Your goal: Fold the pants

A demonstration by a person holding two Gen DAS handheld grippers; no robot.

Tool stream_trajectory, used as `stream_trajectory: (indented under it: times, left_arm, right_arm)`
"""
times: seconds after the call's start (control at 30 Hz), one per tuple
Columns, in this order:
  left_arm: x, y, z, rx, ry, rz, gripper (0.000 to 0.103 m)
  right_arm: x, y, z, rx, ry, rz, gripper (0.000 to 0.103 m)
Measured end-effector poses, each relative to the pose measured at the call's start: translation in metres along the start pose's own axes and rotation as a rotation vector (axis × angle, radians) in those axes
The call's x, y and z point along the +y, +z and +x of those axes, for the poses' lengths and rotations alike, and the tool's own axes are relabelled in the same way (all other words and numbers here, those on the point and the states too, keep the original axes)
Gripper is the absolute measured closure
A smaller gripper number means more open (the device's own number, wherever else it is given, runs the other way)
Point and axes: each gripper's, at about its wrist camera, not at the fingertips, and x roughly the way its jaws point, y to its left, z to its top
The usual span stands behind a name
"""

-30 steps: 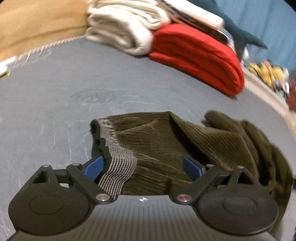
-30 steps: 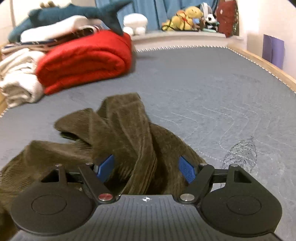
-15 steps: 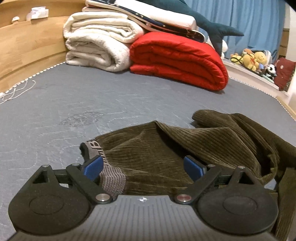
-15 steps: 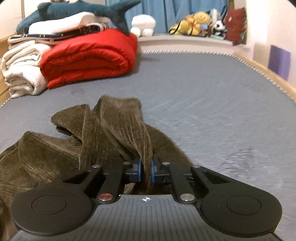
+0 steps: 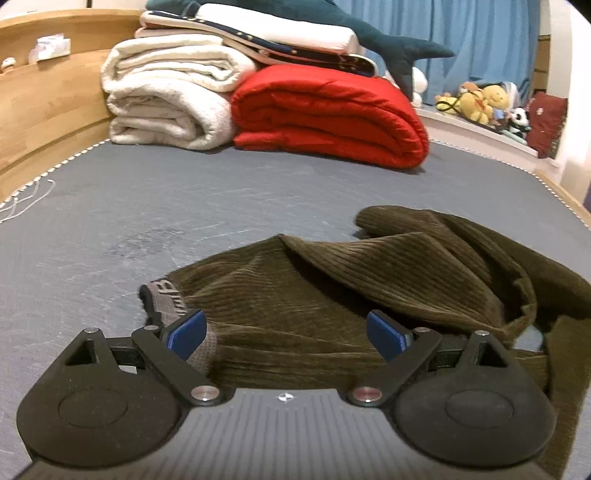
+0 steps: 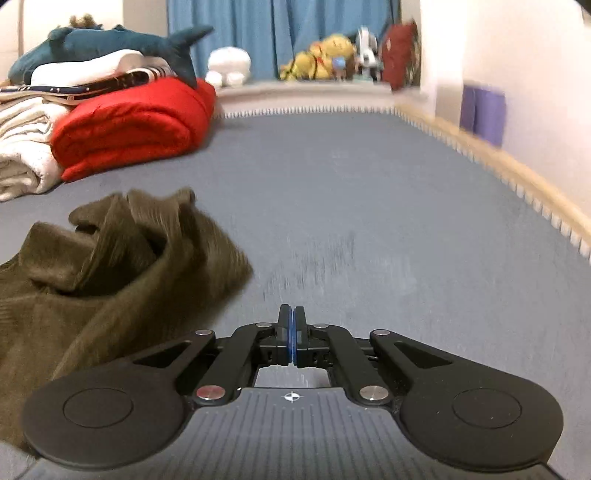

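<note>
Right hand-held gripper (image 6: 291, 334) slid off – pants (image 6: 110, 266) now lie left, jaws closed empty.

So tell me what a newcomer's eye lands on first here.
The crumpled olive corduroy pants heaped on the grey mattress, right in front of the open left gripper. Behind them, against the wooden headboard, the bright red folded quilt beside cream blankets, a plush shark on top.

- We see the pants (image 5: 332, 306) as olive ribbed corduroy, matt, with a grey knitted waistband (image 5: 168, 299).
- We see the mattress cover (image 6: 369, 192) as grey quilted cloth.
- We see the red quilt (image 5: 328, 114) as smooth, faintly glossy fabric.
- We see the white blanket (image 5: 166, 96) as fleecy and the bed frame (image 5: 48, 96) as wood.
</note>
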Motion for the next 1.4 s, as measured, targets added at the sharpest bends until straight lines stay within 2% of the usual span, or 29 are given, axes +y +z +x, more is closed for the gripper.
stream_trajectory:
  times: [0.03,0.1,0.17,0.23,0.3,0.37,0.4,0.43,0.47,0.53,0.63,0.8,0.93,0.97,1.03,1.07,1.27,1.4]
  left_arm:
    - [-0.003,-0.001,-0.002,0.001,-0.019,0.006,0.007]
    - [-0.012,-0.005,-0.003,0.013,-0.082,0.031,0.007]
    - [-0.02,-0.009,-0.005,0.021,-0.151,0.05,0.007]
    - [-0.028,-0.015,-0.006,0.032,-0.209,0.089,0.007]
    - [-0.034,-0.02,-0.007,0.041,-0.265,0.123,0.015]
    - [-0.038,-0.024,-0.006,0.06,-0.294,0.141,0.049]
    - [-0.039,-0.026,-0.004,0.075,-0.311,0.149,0.061]
    - [-0.041,-0.027,-0.002,0.085,-0.324,0.155,0.078]
    - [-0.043,-0.029,-0.001,0.091,-0.335,0.162,0.082]
    - [-0.049,-0.03,0.002,0.096,-0.339,0.18,0.082]
    - [-0.06,-0.029,0.003,0.095,-0.344,0.196,0.082]
    - [-0.073,-0.025,0.004,0.096,-0.342,0.199,0.081]
    - [-0.076,-0.023,0.006,0.112,-0.326,0.21,0.075]
    - [-0.077,-0.023,0.006,0.114,-0.321,0.214,0.072]
    - [-0.078,-0.023,0.008,0.114,-0.313,0.22,0.071]
    - [-0.078,-0.023,0.008,0.117,-0.311,0.223,0.071]
    - [-0.078,-0.024,0.003,0.111,-0.302,0.238,0.071]
    - [-0.072,-0.026,-0.003,0.097,-0.305,0.228,0.071]
  right_arm:
    - [-0.007,-0.004,0.0,0.017,0.005,0.034,0.1]
    - [-0.013,-0.004,0.0,0.018,0.042,0.077,0.09]
    - [-0.01,-0.002,0.0,-0.004,0.064,0.077,0.068]
    - [-0.001,0.004,0.004,-0.026,0.077,0.061,0.062]
    - [0.005,0.01,0.009,-0.032,0.113,0.069,0.062]
    - [0.015,0.017,0.018,-0.036,0.15,0.074,0.059]
    - [0.021,0.022,0.023,-0.04,0.164,0.068,0.057]
    - [0.028,0.025,0.029,-0.045,0.176,0.054,0.05]
    - [0.034,0.028,0.034,-0.052,0.186,0.039,0.044]
    - [0.042,0.029,0.046,-0.056,0.205,0.017,0.041]
    - [0.051,0.031,0.062,-0.041,0.234,0.004,0.041]
    - [0.056,0.044,0.08,-0.064,0.276,0.025,0.04]
    - [0.069,0.045,0.095,-0.072,0.28,-0.019,0.043]
    - [0.073,0.043,0.097,-0.072,0.281,-0.035,0.06]
    - [0.079,0.04,0.099,-0.065,0.276,-0.068,0.086]
    - [0.08,0.039,0.097,-0.075,0.267,-0.072,0.091]
    - [0.077,0.049,0.067,-0.13,0.259,-0.087,0.094]
    - [0.074,0.049,0.026,-0.2,0.258,-0.152,0.095]
